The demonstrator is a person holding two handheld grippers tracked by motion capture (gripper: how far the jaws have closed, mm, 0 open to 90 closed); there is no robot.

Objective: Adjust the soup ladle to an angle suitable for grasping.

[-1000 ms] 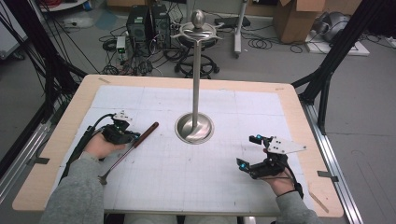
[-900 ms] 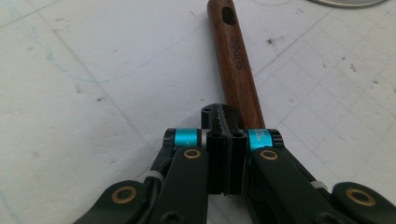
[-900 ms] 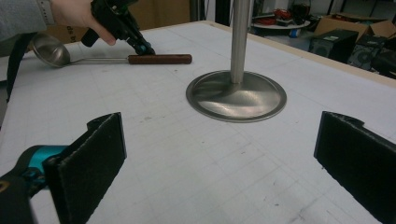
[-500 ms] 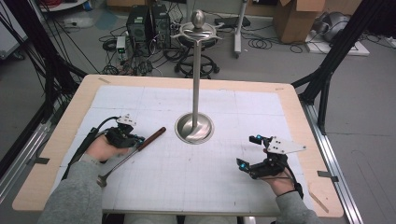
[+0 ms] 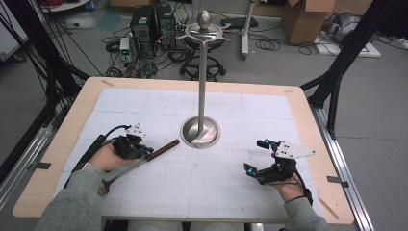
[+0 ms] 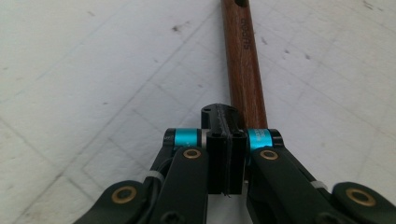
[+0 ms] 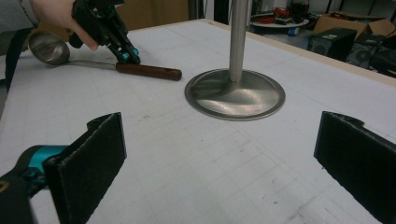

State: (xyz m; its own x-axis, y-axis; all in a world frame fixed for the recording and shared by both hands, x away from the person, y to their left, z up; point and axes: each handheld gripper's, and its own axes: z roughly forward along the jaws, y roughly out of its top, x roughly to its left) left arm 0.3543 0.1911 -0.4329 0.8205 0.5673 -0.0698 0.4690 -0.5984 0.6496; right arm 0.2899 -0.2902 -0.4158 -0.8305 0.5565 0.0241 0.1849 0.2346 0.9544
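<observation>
The left gripper (image 5: 144, 152) is clamped on the ladle (image 5: 139, 161) at the junction of its thin metal shaft and brown wooden handle (image 6: 243, 60); the jaws stand fully together in the left gripper view. The ladle lies at a slant on the white gridded mat (image 5: 192, 192), bowl toward the person's near left and handle tip near the round base of the steel stand (image 5: 200, 132). The right gripper (image 5: 257, 157) hovers over the mat's right side, jaws spread wide and empty.

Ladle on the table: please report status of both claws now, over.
Left claw shut on ladle where shaft meets wooden handle. Right claw open, nothing between. Steel stand beyond handle tip, apart from it.
</observation>
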